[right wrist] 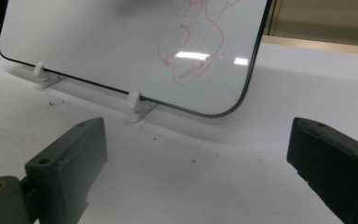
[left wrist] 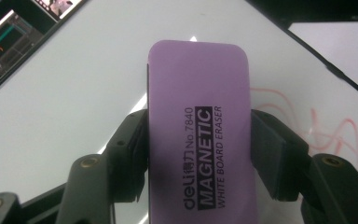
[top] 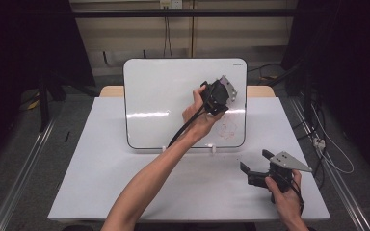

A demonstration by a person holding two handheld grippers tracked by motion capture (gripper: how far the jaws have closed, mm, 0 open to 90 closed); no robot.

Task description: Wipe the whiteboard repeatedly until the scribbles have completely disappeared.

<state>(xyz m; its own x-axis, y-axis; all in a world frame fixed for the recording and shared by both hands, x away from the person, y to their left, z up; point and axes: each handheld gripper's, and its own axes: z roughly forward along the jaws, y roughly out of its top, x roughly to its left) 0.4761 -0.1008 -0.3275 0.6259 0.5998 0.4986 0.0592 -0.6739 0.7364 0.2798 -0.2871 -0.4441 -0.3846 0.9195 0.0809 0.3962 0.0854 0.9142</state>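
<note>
A whiteboard leans upright on two small white stands in the middle of the table. Red scribbles mark its lower right part, also seen as red scribbles in the right gripper view. My left gripper is held up against the board's right side, just above the scribbles. It is shut on a purple whiteboard eraser whose long sides the two pads press. My right gripper rests low over the table at the front right, open and empty, with its jaws pointing toward the board's lower right corner.
The white table top spreads to the left and in front of the board. Small white stands hold the board's bottom edge. Cables lie on the floor to the right of the table. Dark specks dot the surface near the stands.
</note>
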